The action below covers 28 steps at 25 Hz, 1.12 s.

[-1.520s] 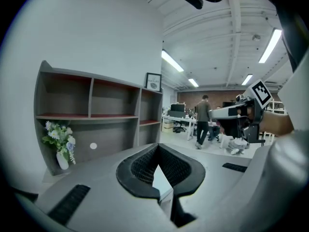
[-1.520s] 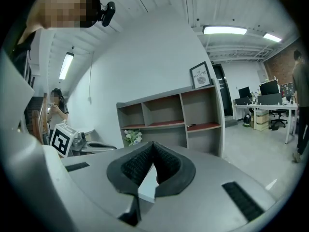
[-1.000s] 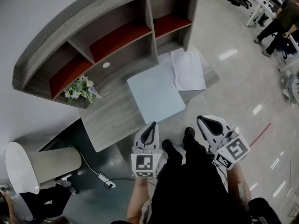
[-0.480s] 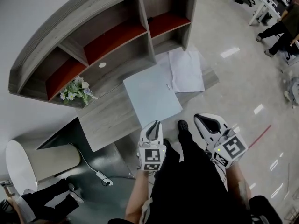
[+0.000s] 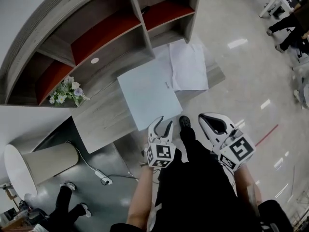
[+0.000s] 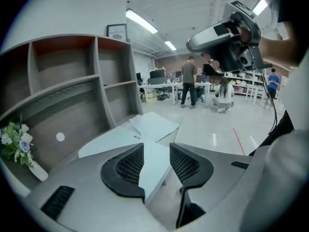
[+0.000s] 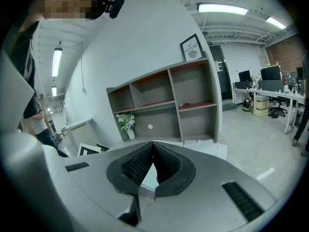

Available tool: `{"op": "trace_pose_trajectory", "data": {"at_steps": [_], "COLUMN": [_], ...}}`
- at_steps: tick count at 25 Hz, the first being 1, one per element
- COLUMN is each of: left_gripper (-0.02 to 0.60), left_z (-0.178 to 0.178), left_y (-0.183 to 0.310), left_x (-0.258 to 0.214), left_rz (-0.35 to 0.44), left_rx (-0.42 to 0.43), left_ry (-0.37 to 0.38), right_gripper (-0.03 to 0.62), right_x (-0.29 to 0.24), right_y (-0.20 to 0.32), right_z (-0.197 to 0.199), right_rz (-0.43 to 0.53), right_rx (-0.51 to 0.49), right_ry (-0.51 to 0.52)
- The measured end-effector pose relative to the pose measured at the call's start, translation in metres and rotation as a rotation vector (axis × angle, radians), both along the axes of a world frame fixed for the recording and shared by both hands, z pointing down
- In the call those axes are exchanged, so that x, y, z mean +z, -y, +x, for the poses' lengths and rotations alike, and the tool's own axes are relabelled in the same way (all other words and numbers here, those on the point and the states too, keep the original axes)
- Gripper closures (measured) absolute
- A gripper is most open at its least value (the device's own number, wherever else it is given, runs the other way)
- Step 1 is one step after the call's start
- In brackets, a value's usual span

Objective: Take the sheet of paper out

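Note:
A pale blue folder-like sheet [image 5: 147, 95] lies flat on the grey desk [image 5: 104, 120], and white paper sheets [image 5: 188, 66] overlap its far right corner. My left gripper [image 5: 162, 123] hovers at the blue sheet's near edge. Its jaws have just been opening and now stand apart. In the left gripper view the sheet's near corner [image 6: 153, 166] shows in the gap of the left gripper [image 6: 157, 149], with the pads not pressing on it. My right gripper [image 5: 203, 117] is shut and empty, off the desk's front right. It also shows in the right gripper view [image 7: 153, 153].
A shelf unit [image 5: 101, 33] with red-lined compartments stands at the back of the desk. A small vase of flowers [image 5: 65, 93] sits at its left. A white cylinder [image 5: 34, 166] and a cable lie on the floor to the left. People stand in the office behind.
My left gripper has moved forward and down to the blue sheet's near edge, and its jaws have opened. The right gripper has shifted slightly and stays shut.

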<state>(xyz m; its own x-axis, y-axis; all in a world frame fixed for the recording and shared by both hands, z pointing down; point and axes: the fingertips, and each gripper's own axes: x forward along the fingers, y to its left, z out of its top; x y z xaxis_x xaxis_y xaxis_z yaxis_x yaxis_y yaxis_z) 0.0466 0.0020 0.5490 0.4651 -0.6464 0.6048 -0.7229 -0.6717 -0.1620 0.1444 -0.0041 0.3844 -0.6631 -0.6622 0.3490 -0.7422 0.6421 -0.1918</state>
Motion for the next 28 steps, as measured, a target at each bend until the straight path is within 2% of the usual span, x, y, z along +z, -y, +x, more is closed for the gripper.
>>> {"op": "trace_pose_trajectory", "data": {"at_steps": [5,12,20,28], "left_gripper": [0.375,0.324,0.316,0.32], "left_z": [0.013,0.026,0.028,0.027], "left_y": [0.006,0.011,0.017,0.027], "left_x": [0.03,0.072,0.104,0.115], "left_rz": [-0.009,-0.019,-0.01,0.011], "left_rx": [0.04,0.11,0.131,0.087], "left_ry": [0.088,0.243,0.379,0.451], "right_gripper": [0.582,0.582,0.58,0.581], "right_x": [0.013,0.03,0.047,0.055], "right_y": [0.01,0.025,0.039,0.055], "right_z": [0.004,0.013,0.016,0.014], "right_rz": [-0.028,-0.067,-0.103,-0.115], "right_rx": [-0.025,-0.052,-0.1,-0.177], "right_ry": [-0.007,-0.01,-0.003,0.002]}}
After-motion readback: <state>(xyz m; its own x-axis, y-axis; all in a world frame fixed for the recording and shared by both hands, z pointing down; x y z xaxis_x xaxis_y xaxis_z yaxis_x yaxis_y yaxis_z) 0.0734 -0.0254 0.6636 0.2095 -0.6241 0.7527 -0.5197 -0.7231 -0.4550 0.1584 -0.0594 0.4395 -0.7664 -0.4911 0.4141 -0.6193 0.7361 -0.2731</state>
